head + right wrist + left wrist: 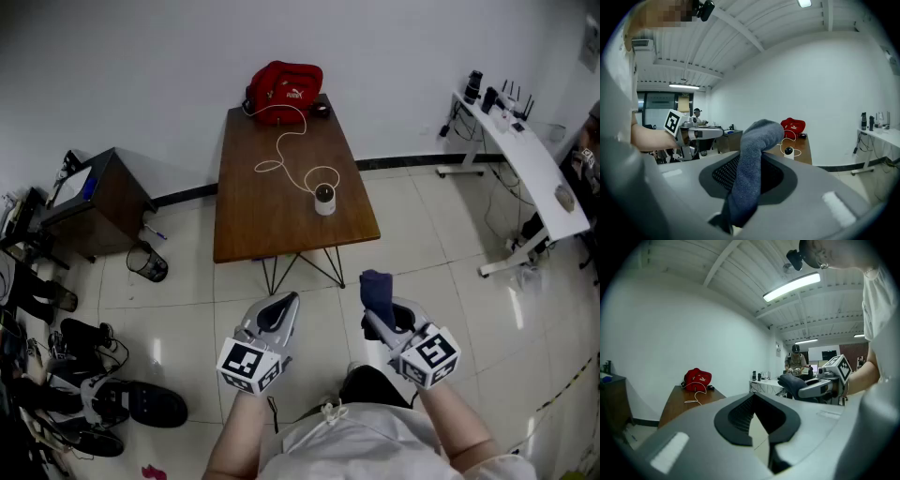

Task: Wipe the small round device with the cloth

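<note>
Left tongs (286, 302) level before body, closed empty; right tongs (373, 319) alongside, clamping blue cloth (377, 287); table (246, 216) well ahead

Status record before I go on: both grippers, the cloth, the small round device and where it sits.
left gripper: shut, nothing between its jaws
right gripper: shut on the cloth, which sticks up out of the jaws
small round device: upright on the wooden table, near its front right corner, untouched
cable: white, loops from the device toward the red bag at the far edge
position: both grippers over the floor, short of the table
wiping: not yet begun
</note>
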Motion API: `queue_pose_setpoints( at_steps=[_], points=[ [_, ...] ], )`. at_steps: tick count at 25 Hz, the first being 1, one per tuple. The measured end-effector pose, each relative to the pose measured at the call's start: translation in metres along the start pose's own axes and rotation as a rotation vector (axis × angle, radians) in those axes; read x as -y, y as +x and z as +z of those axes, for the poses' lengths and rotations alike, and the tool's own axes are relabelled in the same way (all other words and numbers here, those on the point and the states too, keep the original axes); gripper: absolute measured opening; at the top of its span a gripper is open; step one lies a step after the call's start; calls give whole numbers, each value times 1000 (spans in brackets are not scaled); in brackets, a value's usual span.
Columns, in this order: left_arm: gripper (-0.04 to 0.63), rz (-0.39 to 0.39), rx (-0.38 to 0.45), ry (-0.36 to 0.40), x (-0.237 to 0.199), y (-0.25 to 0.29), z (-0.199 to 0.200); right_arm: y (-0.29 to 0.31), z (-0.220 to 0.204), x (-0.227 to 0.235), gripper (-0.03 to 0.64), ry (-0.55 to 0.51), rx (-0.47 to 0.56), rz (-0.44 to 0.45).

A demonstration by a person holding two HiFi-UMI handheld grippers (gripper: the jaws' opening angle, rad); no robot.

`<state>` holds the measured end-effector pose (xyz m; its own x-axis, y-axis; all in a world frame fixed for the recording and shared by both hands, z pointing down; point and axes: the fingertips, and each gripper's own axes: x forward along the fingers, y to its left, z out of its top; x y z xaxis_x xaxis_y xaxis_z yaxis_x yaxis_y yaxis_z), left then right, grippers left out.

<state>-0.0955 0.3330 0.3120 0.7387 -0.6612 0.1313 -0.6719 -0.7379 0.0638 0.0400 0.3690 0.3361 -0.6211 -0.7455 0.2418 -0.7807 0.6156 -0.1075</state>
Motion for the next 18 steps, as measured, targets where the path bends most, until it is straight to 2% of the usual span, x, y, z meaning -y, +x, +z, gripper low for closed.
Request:
queue_pose_setpoints(
  at_steps=[7, 12, 18],
  points=[
    [6, 28, -25, -30, -50, 59, -21, 61, -6, 57, 101, -17, -26, 33],
    [6, 41, -62, -31, -96, 138, -26, 121, -10, 138, 101, -15, -88, 59],
    [6, 90, -94, -102, -165, 248, -28, 201, -13, 236, 101, -24, -206, 140]
  ],
)
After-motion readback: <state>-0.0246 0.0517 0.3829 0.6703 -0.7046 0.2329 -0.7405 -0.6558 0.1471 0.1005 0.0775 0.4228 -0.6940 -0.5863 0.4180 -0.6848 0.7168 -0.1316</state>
